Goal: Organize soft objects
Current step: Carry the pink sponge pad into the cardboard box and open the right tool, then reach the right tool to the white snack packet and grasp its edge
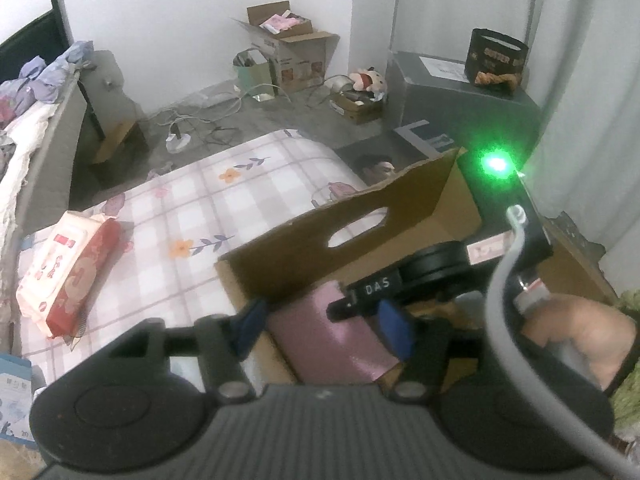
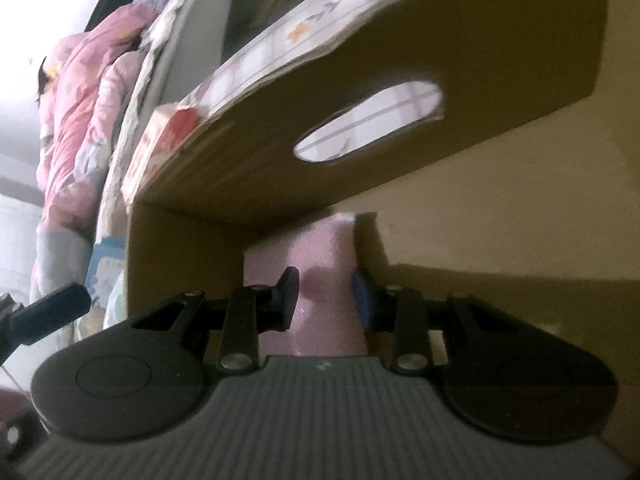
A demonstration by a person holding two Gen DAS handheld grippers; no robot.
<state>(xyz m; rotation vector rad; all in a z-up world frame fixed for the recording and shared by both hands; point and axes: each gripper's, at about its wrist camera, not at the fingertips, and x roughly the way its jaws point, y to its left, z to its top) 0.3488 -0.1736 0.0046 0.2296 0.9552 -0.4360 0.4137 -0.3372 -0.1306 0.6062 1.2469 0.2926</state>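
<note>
We had the right gripper clamped on the pink pack down inside the cardboard box. Our left gripper hung above it, jaws apart, gripping nothing. The red-and-white tissue pack lay on the checked mattress.

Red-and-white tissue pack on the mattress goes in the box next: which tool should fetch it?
Left, probably. The left tool stands open and empty, with the tissue pack in clear view. The right tool is down inside the cardboard box, around the pink item.
</note>
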